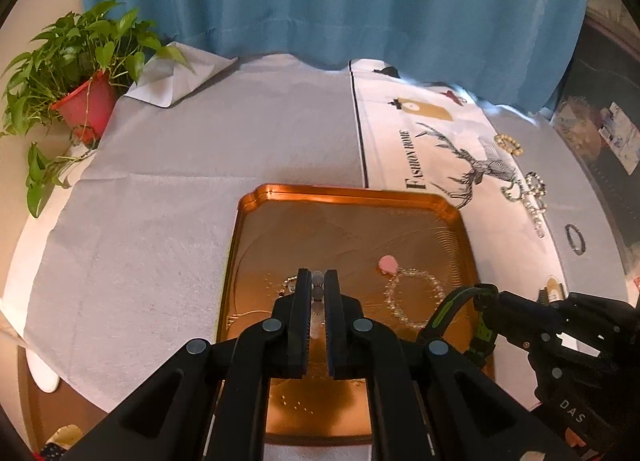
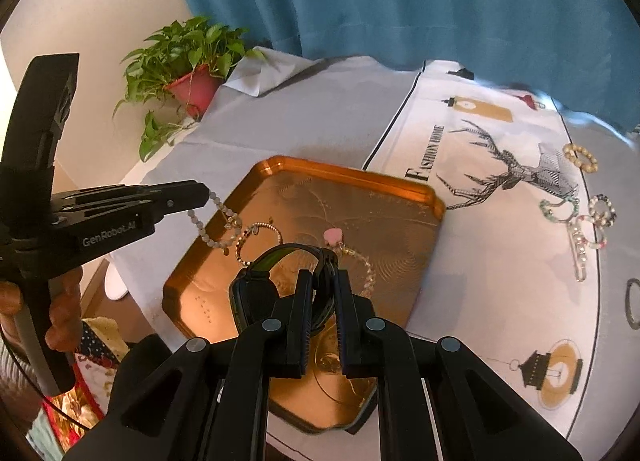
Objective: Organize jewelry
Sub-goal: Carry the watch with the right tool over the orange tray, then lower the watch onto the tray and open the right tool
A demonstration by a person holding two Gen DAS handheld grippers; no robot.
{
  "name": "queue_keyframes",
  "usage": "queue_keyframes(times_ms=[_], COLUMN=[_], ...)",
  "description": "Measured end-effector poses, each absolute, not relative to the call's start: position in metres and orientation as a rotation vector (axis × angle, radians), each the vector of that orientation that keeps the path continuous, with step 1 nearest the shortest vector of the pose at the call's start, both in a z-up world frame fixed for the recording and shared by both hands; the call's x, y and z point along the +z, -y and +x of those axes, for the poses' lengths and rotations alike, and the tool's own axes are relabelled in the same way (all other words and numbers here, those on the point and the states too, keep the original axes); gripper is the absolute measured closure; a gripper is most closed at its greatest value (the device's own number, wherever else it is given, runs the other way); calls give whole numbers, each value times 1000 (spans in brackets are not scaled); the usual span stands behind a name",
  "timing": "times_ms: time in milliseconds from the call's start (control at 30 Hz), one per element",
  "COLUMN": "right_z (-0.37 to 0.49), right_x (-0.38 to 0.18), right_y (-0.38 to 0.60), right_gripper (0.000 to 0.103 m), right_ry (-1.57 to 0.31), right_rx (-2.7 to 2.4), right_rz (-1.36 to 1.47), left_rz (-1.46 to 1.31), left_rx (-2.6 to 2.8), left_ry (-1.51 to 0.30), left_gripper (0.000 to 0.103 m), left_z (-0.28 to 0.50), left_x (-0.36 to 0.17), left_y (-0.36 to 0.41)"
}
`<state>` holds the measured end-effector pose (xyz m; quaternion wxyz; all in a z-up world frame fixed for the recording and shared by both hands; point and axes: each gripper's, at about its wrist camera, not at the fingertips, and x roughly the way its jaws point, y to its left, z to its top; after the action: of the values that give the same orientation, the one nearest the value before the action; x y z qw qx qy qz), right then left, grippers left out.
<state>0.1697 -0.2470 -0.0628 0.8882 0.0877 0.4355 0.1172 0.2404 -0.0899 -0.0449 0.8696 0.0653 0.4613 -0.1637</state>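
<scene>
A copper tray point(image 1: 360, 197) point(image 2: 400, 185) lies on the cloth. My left gripper point(image 1: 318, 279) point(image 2: 202, 193) is shut on a pale bead bracelet point(image 2: 212, 229) point(image 1: 318, 293), which hangs over the tray's left side. My right gripper point(image 2: 322, 279) point(image 1: 486, 291) is shut on a black and green watch point(image 2: 272, 273) point(image 1: 452, 309) held above the tray. In the tray lie a clear bead bracelet with a pink charm point(image 1: 414, 295) point(image 2: 360, 257) and a thin gold bracelet point(image 2: 258, 239).
Several more bracelets lie on the deer-print cloth at the right: a cream bead ring point(image 2: 580, 157), a tangle of bead bracelets point(image 2: 580, 221) point(image 1: 528, 197), a dark bangle point(image 2: 632, 301) point(image 1: 575, 238). A potted plant point(image 1: 80, 77) point(image 2: 188, 61) stands back left. A blue curtain point(image 1: 320, 1) hangs behind.
</scene>
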Motion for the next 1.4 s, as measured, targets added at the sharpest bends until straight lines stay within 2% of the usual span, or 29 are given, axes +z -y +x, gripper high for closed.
queue_keyframes(times_ms=[267, 300, 333, 367, 400, 467, 533, 667, 867, 1133, 1400], right_z=[181, 183, 184, 187, 188, 187, 178, 151, 74, -16, -69], right_x=[-83, -85, -86, -87, -88, -88, -84, -74, -46, -5, 18], right_y=[239, 238, 237, 236, 236, 237, 240, 244, 248, 244, 253], right_gripper=[91, 89, 88, 83, 77, 47, 41, 37, 30, 27, 26], right_ry=[-937, -938, -940, -942, -951, -961, -935, -924, -824, -716, -635], right_rx=[258, 257, 258, 253, 245, 199, 166, 121, 30, -12, -48], right_rz=[181, 177, 179, 187, 188, 178, 177, 177, 211, 157, 161], left_rz=[146, 147, 152, 158, 161, 173, 206, 291, 245, 297, 299], left_rx=[-329, -328, -317, -298, -274, -241, -236, -190, -199, -247, -272], left_ry=[-967, -961, -964, -957, -923, -848, -855, -815, -750, -588, -548], left_gripper=[98, 82, 40, 16, 2, 1, 1, 1, 1, 0, 0], left_z=[246, 246, 247, 246, 244, 234, 229, 194, 122, 43, 3], left_x=[-60, -60, -60, -60, -57, -51, -50, -42, -21, 26, 43], left_y=[86, 85, 85, 83, 81, 78, 78, 78, 74, 87, 97])
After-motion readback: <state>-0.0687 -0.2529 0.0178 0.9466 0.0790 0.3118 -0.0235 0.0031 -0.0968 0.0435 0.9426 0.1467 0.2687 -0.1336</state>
